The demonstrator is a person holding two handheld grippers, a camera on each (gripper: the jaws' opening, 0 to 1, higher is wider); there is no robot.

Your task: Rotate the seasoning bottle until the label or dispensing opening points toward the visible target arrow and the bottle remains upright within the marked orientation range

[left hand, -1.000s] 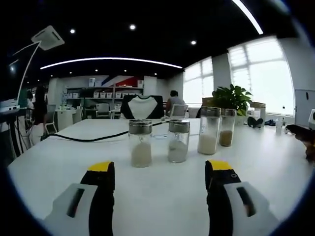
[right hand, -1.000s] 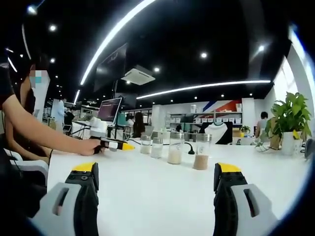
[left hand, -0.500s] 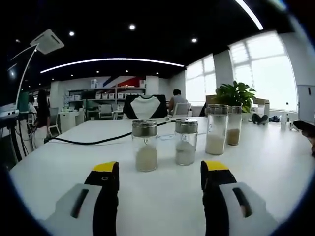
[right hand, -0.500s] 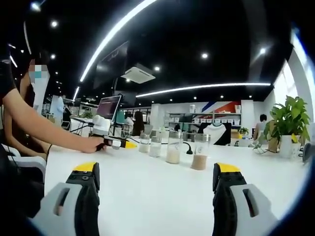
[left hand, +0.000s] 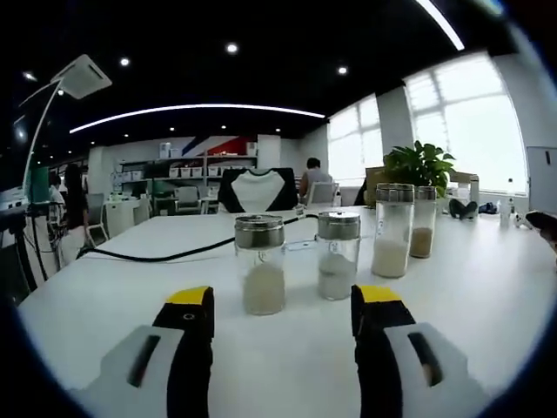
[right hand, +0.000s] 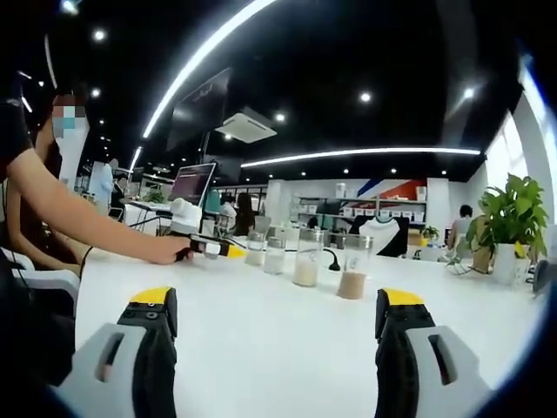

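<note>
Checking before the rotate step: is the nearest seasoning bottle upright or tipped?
Upright. The nearest bottle stands on its base on the table, metal cap on top, powder level at the bottom.

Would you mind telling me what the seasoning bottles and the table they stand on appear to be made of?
The seasoning bottles look like clear glass, possibly hard plastic: the powder inside shows straight through the walls. Their caps look like brushed metal, grey with a dull sheen. The table looks like white laminate or painted board, smooth and slightly glossy, with soft reflections of the light.
</note>
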